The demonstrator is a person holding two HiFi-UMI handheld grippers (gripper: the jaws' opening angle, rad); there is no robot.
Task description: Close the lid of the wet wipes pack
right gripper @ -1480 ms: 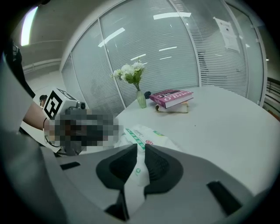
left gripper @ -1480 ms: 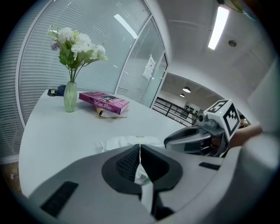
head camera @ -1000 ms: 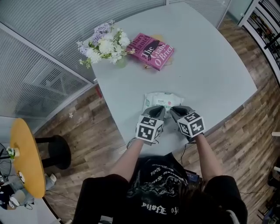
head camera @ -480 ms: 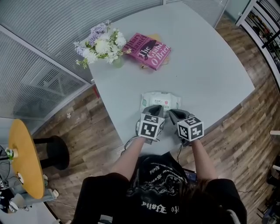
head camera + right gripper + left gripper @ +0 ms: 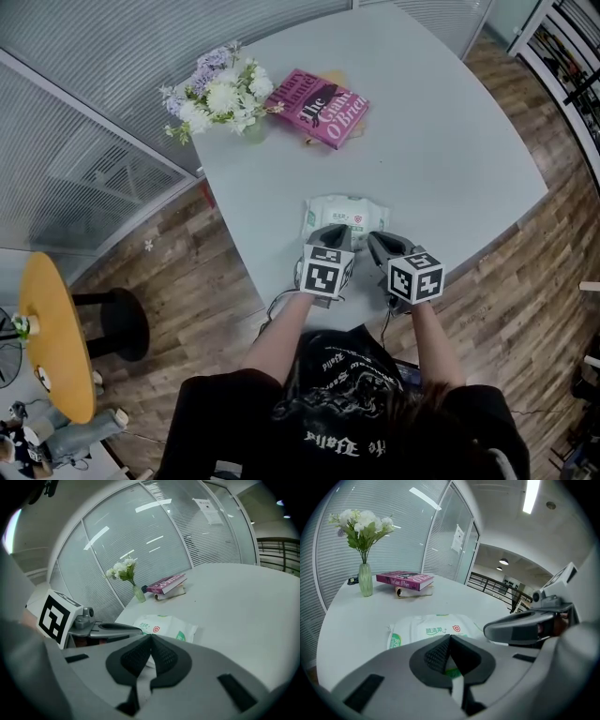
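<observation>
The white wet wipes pack (image 5: 345, 214) with green print lies flat near the front edge of the pale table (image 5: 450, 141). Both grippers hover over its near end, side by side. My left gripper (image 5: 328, 234) is shut, its tips meeting just above the pack (image 5: 426, 630) with nothing held. My right gripper (image 5: 379, 241) is also shut and holds nothing, and the pack (image 5: 164, 626) lies just beyond its tips. The pack's near end is hidden behind the jaws, so the lid cannot be made out.
A vase of flowers (image 5: 220, 94) and a pink book (image 5: 323, 106) stand at the far left of the table. A glass partition (image 5: 112, 141) runs along the left. A round yellow side table (image 5: 56, 333) stands on the wood floor at lower left.
The right gripper's marker cube has rolled a little. Both grippers stay at the near end of the pack, which has not moved.
</observation>
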